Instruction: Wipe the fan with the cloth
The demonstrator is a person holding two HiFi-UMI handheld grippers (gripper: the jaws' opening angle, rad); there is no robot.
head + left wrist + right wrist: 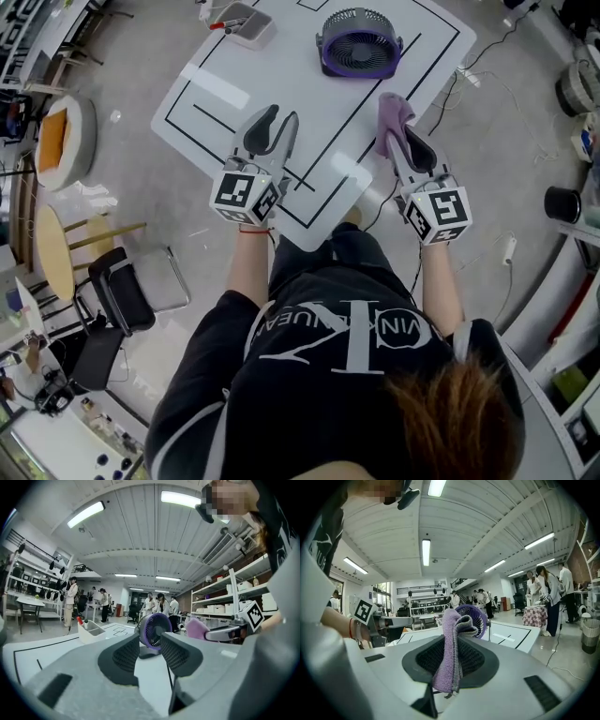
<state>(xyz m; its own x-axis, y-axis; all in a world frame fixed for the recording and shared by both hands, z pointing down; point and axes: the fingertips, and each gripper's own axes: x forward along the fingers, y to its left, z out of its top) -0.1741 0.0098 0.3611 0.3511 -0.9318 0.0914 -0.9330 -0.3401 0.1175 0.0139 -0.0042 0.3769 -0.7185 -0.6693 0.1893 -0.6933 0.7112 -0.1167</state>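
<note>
Nearest, over the near end of the white table (234, 84), the left gripper (281, 118) has its jaws spread, with nothing between them. To its right, the right gripper (405, 139) pinches the purple cloth (394, 112). The cloth is a folded strip clamped across its middle. Its length runs up and down, one end bunched above the jaws and the other hanging below. It looks soft and limp, so it should mould around ribs. Farther off, near the table's far edge, the purple fan (361, 42) stands on its foot, grille turned towards the person, axle running near to far. It seems light and likely to slide. The empty gripper could steady its rim or base rather than the thin grille.
</note>
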